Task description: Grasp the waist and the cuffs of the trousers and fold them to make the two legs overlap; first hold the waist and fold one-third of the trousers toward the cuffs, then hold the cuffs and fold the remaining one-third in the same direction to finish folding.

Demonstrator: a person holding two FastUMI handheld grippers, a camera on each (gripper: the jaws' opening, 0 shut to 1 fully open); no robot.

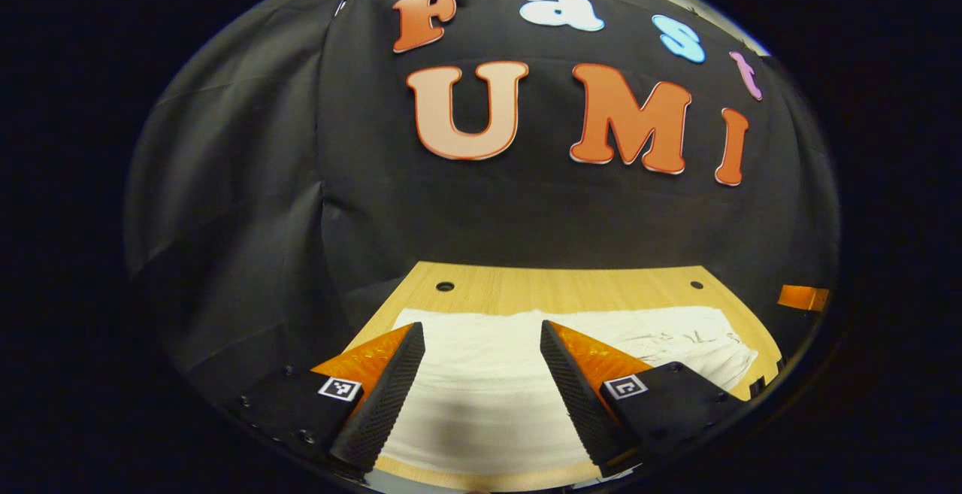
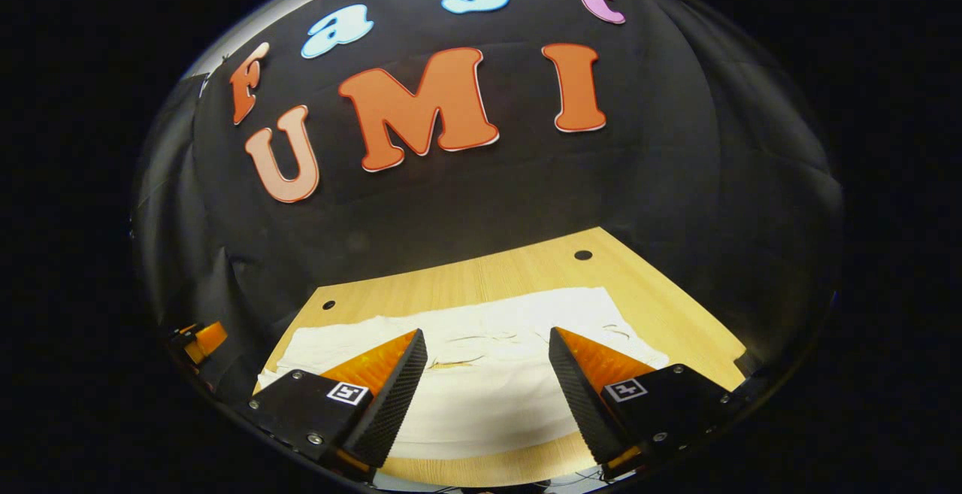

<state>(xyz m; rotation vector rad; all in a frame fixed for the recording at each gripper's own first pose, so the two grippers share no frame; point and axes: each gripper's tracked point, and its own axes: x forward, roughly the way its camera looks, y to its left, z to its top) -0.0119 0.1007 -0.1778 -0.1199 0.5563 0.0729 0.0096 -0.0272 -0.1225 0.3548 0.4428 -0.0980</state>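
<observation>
Left gripper view: left gripper (image 1: 481,374) held well open and empty above white trousers (image 1: 488,389), presumably poised to pick an edge; cloth spread flat on wooden table (image 1: 571,287), directly below and ahead of fingers.

Right gripper view: right gripper (image 2: 487,381) likewise wide, gripping nothing, over wrinkled part of trousers (image 2: 488,351), untouched.

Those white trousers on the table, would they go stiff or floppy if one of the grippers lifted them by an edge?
Probably floppy: the white trousers lie flat on the wooden table with soft wrinkles near one end, like thin cloth. They would likely drape and sag from the pinch point. They look light, and might slide on the smooth wood rather than stay put when pushed.
</observation>
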